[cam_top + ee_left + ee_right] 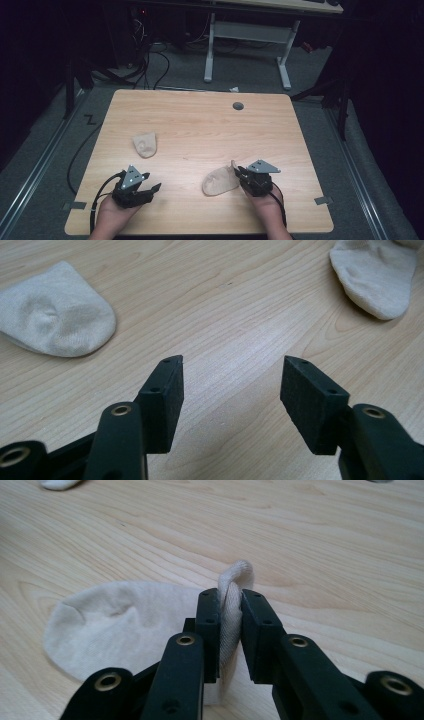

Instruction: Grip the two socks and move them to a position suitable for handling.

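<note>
Two beige socks lie on the wooden table. One sock rests left of centre, flat and folded short; in the left gripper view it lies at the far left. The other sock lies near the front, right of centre. My right gripper is shut on that sock's cuff end, and the fabric stands up pinched between the pads. My left gripper hovers low over bare wood near the front left, jaws open and nothing between them. The held sock's toe lies ahead to its right.
A grey cable grommet sits near the table's far edge. Beyond the table stand a white desk frame and cables on the grey floor. Bare wood spreads between the two socks and across the table's far half.
</note>
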Demonstrator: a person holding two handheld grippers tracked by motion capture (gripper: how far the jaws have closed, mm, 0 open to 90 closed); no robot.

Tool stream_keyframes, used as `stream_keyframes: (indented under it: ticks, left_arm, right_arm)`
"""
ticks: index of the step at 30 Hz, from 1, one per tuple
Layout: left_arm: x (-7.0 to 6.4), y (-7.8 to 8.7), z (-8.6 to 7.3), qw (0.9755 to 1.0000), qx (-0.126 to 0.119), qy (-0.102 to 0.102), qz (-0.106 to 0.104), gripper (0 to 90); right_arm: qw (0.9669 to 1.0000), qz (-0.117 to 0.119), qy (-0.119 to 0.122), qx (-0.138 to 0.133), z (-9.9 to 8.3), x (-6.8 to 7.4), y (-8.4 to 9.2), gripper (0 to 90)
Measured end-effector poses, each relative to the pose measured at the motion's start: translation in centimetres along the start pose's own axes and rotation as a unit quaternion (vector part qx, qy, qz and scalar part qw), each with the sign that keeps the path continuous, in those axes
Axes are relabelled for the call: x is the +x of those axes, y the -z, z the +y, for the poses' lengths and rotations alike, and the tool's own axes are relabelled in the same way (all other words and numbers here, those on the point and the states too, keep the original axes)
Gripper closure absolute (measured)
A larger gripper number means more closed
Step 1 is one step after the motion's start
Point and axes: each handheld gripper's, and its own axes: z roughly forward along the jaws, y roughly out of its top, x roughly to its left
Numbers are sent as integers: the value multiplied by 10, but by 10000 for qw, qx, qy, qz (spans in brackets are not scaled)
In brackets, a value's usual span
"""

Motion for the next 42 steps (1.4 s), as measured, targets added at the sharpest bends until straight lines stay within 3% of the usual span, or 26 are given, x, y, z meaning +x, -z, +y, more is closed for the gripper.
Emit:
stream_keyframes:
  ticks: [9, 12, 17, 18, 20, 22, 24, 28, 31, 36, 38, 42]
  left_arm:
    - [1, 2, 0, 10000, -37, 29, 11, 432]
    - [1, 3, 0, 10000, -48, 30, -5, 431]
    - [-4, -1, 5, 9999, -110, 49, -90, 431]
    - [-8, -4, 7, 9998, -94, 52, -195, 432]
    - [-21, -11, 13, 9990, -121, 104, -412, 444]
    - [-34, -16, 18, 9993, -57, -95, -364, 479]
    - [-44, -18, 21, 9991, -41, -335, -265, 540]
    - [-43, -19, 20, 9991, -106, -139, -388, 622]
    - [-44, -23, 18, 9991, -52, -100, -409, 644]
    - [-56, -30, 22, 9980, -73, -287, -562, 797]
    - [-60, -34, 24, 9977, -78, -312, -594, 799]
    - [-64, -43, 24, 9974, 31, -332, -633, 793]
  right_arm:
    - [9997, -127, -131, 169, -7, -14, -2, 758]
    - [9996, -144, -177, 187, -9, -18, -1, 706]
    - [9992, -209, -323, -49, -6, -24, 11, 664]
    - [9992, -215, -337, -76, -5, -24, 12, 672]
    - [9995, -132, -275, -14, -4, -25, 10, 807]
    - [9997, -118, -157, 147, -2, -27, 3, 894]
    - [9994, -97, -145, 312, -2, -28, -6, 900]
    - [9977, -105, -155, 656, -9, -32, -20, 900]
    - [9971, -51, -202, 728, -12, -33, -21, 900]
    - [9970, 126, -54, 762, -18, -17, -17, 900]
    - [9969, 175, -18, 764, -18, -15, -17, 899]
    - [9963, 381, 98, 766, -16, 3, -19, 898]
